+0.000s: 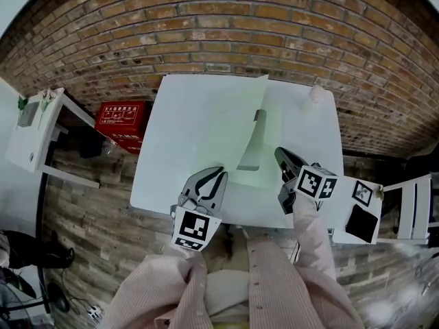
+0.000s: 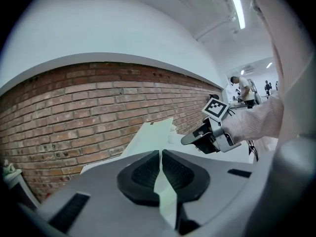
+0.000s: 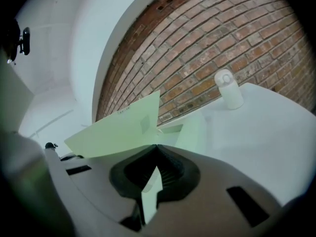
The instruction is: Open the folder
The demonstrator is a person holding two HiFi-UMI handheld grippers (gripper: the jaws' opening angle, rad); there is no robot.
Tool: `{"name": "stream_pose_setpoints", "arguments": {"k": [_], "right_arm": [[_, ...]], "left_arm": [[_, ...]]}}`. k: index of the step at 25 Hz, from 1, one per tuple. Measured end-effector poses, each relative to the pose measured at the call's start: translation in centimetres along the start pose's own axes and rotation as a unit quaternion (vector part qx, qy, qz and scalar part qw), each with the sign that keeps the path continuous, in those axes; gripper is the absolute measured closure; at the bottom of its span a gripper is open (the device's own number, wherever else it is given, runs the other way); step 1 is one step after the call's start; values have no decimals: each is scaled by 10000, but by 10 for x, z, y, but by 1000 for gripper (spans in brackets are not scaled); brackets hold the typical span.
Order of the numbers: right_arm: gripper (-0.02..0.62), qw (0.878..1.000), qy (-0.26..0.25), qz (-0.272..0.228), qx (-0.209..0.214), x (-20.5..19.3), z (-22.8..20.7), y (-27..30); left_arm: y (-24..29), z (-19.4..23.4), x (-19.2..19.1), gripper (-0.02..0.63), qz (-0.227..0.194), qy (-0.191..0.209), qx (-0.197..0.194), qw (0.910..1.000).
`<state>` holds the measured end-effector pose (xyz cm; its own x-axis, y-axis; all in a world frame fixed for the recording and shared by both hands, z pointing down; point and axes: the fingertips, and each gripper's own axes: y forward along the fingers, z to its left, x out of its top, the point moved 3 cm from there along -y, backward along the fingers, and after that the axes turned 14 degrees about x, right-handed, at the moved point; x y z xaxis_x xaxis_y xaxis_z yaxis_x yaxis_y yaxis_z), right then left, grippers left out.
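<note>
A pale green folder (image 1: 255, 132) lies on the white table (image 1: 185, 122), its cover (image 3: 118, 128) raised on edge and leaning left. In the head view my left gripper (image 1: 218, 175) sits at the folder's near left corner and my right gripper (image 1: 280, 153) at its near right side. The left gripper view shows its jaws (image 2: 161, 154) shut on a thin green sheet of the folder (image 2: 167, 196), with the right gripper (image 2: 188, 140) beyond. The right gripper (image 3: 157, 147) is likewise shut on a green sheet (image 3: 149, 194), and the lower sheet (image 3: 193, 132) lies flat ahead.
A white bottle (image 1: 317, 94) (image 3: 230, 89) stands at the table's far right corner. A red box (image 1: 123, 122) and a white shelf (image 1: 38, 129) stand on the floor at left, a white chair (image 1: 411, 204) at right. A brick wall (image 1: 226, 19) runs behind the table.
</note>
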<state>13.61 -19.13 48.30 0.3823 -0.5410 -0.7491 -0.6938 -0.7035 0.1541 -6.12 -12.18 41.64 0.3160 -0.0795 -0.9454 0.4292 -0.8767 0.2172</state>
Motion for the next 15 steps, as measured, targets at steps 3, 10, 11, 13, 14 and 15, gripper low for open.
{"name": "stream_pose_setpoints", "arguments": {"k": [3, 10, 11, 13, 14, 15], "right_arm": [[591, 9997, -123, 60, 184, 1, 12, 6], [591, 9982, -322, 196, 465, 2, 31, 15], [591, 9979, -338, 210, 506, 3, 33, 15], [591, 9974, -368, 237, 577, 3, 37, 15], [591, 9971, -385, 254, 610, 4, 39, 16], [591, 9967, -404, 273, 642, 4, 40, 16]], "left_arm": [[-5, 13, 0, 597, -31, -168, 276, 9995], [-13, 34, -3, 604, -19, -404, 786, 9961], [-14, 36, -3, 604, -12, -419, 849, 9955], [-15, 39, -4, 604, -5, -485, 977, 9940], [-15, 41, -4, 604, -5, -530, 1037, 9932], [-16, 43, -5, 604, -5, -571, 1094, 9924]]}}
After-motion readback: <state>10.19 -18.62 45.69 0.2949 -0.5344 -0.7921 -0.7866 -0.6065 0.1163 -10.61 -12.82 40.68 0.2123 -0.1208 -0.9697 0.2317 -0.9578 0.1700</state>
